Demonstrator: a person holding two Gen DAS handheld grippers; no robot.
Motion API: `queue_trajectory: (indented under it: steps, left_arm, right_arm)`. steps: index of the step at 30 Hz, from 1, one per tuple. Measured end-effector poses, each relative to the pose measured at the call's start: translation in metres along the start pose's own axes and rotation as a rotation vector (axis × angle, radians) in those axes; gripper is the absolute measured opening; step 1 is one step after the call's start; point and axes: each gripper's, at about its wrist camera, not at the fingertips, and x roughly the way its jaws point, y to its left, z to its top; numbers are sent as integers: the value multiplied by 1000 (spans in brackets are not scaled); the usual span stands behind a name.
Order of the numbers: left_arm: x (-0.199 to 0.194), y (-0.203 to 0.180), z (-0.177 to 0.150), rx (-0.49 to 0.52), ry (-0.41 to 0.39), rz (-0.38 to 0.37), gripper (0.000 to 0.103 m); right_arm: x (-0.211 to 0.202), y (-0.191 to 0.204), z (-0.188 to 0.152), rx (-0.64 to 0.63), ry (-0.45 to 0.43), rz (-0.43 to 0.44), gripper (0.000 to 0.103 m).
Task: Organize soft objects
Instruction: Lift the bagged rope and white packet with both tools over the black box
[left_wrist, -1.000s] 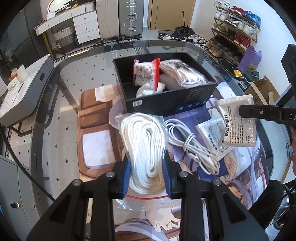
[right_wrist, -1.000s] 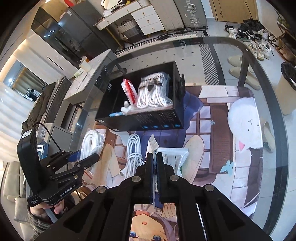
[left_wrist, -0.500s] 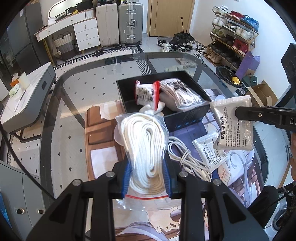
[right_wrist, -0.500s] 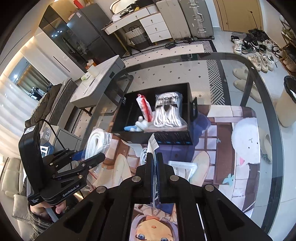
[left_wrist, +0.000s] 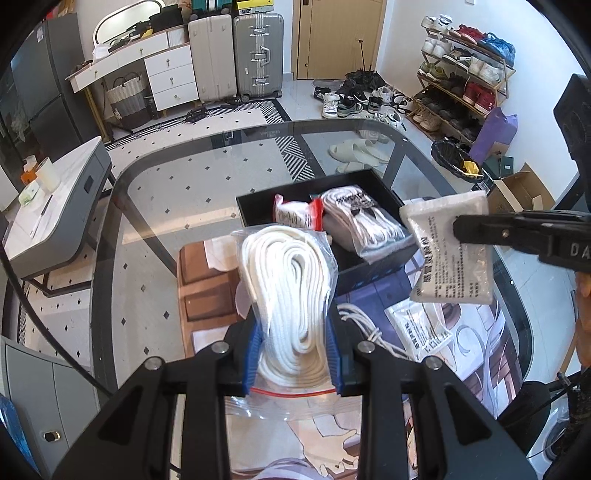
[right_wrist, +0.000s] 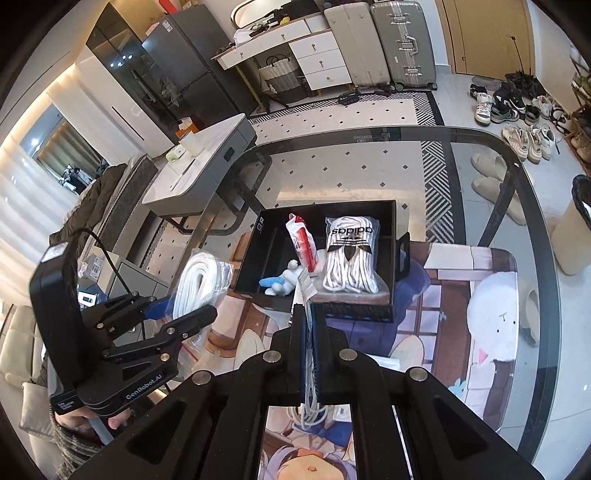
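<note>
My left gripper is shut on a clear zip bag of coiled white rope and holds it above the mat; the bag also shows in the right wrist view. My right gripper is shut on a flat white printed packet, seen edge-on in its own view, held up in front of the black box. The box holds a bagged bundle of white laces, a red-and-white packet and a small white and blue soft toy.
A loose white cable and another white packet lie on the printed mat on the glass table. A grey side table stands to the left. Shoes and a shoe rack are beyond the table.
Both grippers have risen with their loads. The white packet has been lifted from just above the mat to box height, and the box now looks smaller and farther.
</note>
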Motion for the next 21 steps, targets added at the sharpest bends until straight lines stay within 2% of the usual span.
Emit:
queue_trajectory:
  steps: [21]
  left_arm:
    - [23, -2, 43, 10, 14, 2, 28]
  right_arm:
    - [22, -2, 43, -44, 5, -65, 3]
